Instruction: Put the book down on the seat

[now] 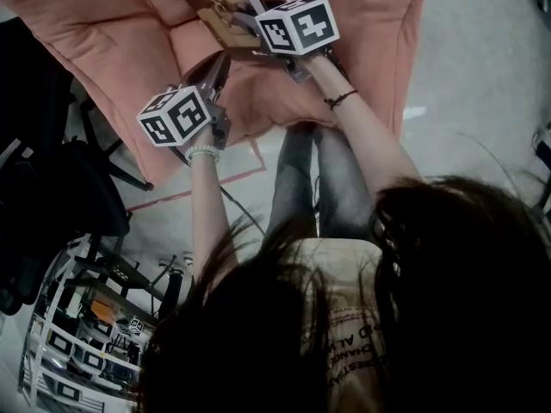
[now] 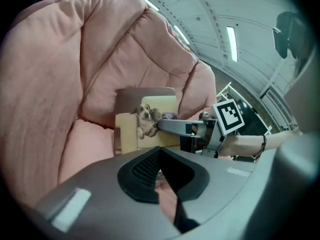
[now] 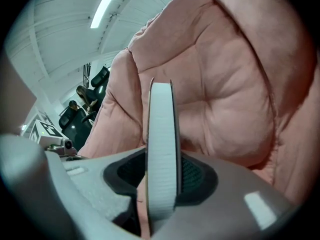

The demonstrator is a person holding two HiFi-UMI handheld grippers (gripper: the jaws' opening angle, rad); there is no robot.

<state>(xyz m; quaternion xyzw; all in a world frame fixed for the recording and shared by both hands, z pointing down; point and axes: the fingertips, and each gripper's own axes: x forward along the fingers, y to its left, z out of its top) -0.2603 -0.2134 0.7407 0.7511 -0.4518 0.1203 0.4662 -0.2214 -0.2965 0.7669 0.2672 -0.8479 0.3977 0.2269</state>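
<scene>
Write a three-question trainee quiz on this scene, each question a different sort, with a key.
1. Which gripper grips the book?
2. True or false: the book lies flat on the pink seat.
3. The book's cover shows: A a dog, B a car, C a flower.
Key: 1 the right gripper; 2 false, it is held on edge between the jaws; 3 A.

Left gripper [image 2: 162, 166] fingers together, right gripper [image 3: 162, 176] fingers clamped.
</scene>
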